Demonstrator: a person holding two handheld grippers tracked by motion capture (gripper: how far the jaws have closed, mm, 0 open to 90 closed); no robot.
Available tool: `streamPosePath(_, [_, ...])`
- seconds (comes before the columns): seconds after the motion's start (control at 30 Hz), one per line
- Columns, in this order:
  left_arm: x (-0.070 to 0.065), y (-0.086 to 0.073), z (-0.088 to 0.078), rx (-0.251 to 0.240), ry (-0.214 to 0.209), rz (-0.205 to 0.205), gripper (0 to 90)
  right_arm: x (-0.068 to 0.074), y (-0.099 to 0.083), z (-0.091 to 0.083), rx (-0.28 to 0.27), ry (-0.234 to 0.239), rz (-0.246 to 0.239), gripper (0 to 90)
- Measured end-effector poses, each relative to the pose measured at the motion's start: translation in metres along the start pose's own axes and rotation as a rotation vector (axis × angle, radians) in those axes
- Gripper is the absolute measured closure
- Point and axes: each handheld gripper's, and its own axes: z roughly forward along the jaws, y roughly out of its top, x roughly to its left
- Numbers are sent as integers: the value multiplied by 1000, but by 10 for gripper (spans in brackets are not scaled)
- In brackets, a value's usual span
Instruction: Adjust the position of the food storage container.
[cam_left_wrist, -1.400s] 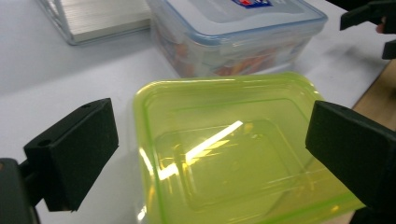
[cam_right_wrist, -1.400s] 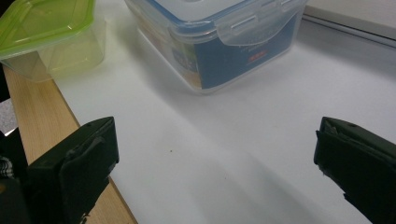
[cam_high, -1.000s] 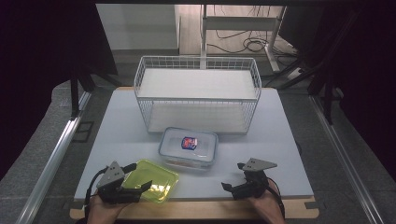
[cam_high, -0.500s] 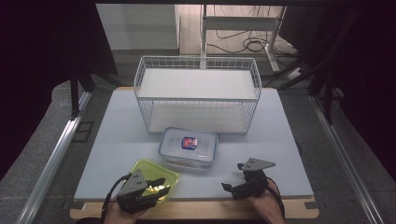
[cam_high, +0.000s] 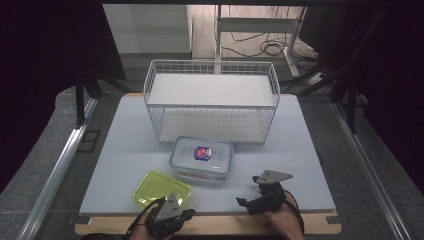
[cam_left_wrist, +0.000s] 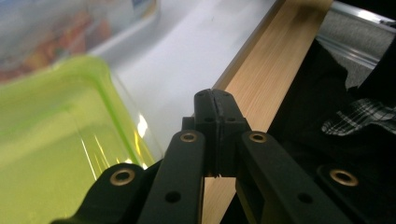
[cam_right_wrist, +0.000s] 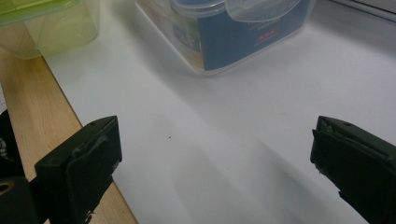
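Observation:
A yellow-green plastic container (cam_high: 160, 187) (cam_left_wrist: 51, 140) (cam_right_wrist: 46, 23) lies near the front of the white table. A clear lidded box (cam_high: 202, 157) (cam_right_wrist: 224, 32) with a blue label sits just behind it. My left gripper (cam_high: 187, 214) (cam_left_wrist: 215, 100) is at the green container's near right corner, over the wooden front edge. Its jaws have just been closing and now press together with nothing between them. My right gripper (cam_high: 248, 191) (cam_right_wrist: 215, 154) rests at the front right, open wide over bare table and pointing toward the clear box.
A white wire basket (cam_high: 210, 62) stands behind the clear box at the table's far side. A wooden strip (cam_high: 225, 225) runs along the front edge. Dark cloth and a checked sleeve (cam_left_wrist: 359, 121) lie beyond the edge.
My left gripper has slid right and back off the green container to the front edge, and its jaws have shut. The right gripper has stayed in place.

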Motion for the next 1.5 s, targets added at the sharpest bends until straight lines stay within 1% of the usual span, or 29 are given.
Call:
streamPosePath(0.07, [5,-3,2,42,21,-29,900,1,0,1,7,2,-5,26])
streamPosePath(0.13, [10,-3,0,44,6,-55,900,1,0,1,11,2,-6,27])
streamPosePath(0.17, [11,-3,-1,50,21,-55,900,1,0,1,13,3,-6,27])
streamPosePath(0.2, [11,-3,-1,50,21,-55,900,1,0,1,13,3,-6,27])
streamPosePath(0.23, [12,-4,-2,53,39,-54,900,1,0,1,14,4,-6,28])
streamPosePath(0.3, [21,-7,-6,46,58,-86,900,1,0,2,20,3,-7,29])
streamPosePath(0.33, [21,-7,-6,46,58,-86,900,1,0,2,20,3,-7,29])
streamPosePath(0.4, [28,-9,-9,52,90,-94,900,1,0,2,22,4,-8,29])
streamPosePath(0.43, [32,-10,-10,52,104,-100,900,1,0,2,22,4,-8,30])
streamPosePath(0.47, [42,-12,-13,52,114,-120,900,1,0,2,23,6,-9,30])
streamPosePath(0.5, [42,-12,-13,52,114,-120,900,2,0,2,23,7,-9,31])
streamPosePath(0.57, [54,-14,-17,49,136,-144,900,2,0,3,23,7,-11,31])
streamPosePath(0.6, [54,-14,-17,49,136,-144,900,2,0,3,23,7,-11,31])
streamPosePath(0.67, [67,-17,-20,40,158,-170,900,2,0,3,25,9,-13,32])
streamPosePath(0.7, [67,-17,-20,40,158,-170,900,2,0,3,25,9,-13,32])
streamPosePath(0.87, [92,-21,-26,17,185,-215,900,3,0,4,34,11,-18,34])
streamPosePath(0.9, [102,-23,-29,8,214,-226,900,3,0,5,38,12,-20,35])
streamPosePath(0.93, [102,-23,-29,8,214,-226,900,3,0,5,38,12,-20,35])
streamPosePath(0.97, [110,-25,-31,1,224,-238,900,3,0,5,39,12,-26,36])
streamPosePath(1.0, [110,-25,-31,1,224,-238,900,3,0,5,39,12,-26,36])
streamPosePath(1.07, [118,-27,-32,-6,248,-250,900,3,0,6,40,13,-27,36])
streamPosePath(1.13, [121,-27,-33,-8,254,-255,900,3,0,6,41,14,-26,36])
streamPosePath(1.17, [128,-28,-33,-7,274,-256,900,3,0,6,42,13,-27,36])
streamPosePath(1.23, [132,-28,-33,-9,280,-264,900,3,0,7,43,14,-26,36])
streamPosePath(1.27, [140,-29,-34,-8,296,-266,900,3,0,7,44,13,-27,36])
streamPosePath(1.3, [140,-29,-34,-8,296,-266,900,3,0,7,44,13,-27,36])
streamPosePath(1.43, [158,-30,-36,-13,324,-282,900,2,0,7,45,10,-26,37])
streamPosePath(1.47, [166,-31,-37,-11,346,-291,900,2,0,7,46,8,-26,38])
streamPosePath(1.5, [166,-31,-37,-11,346,-291,900,2,0,7,46,8,-26,38])
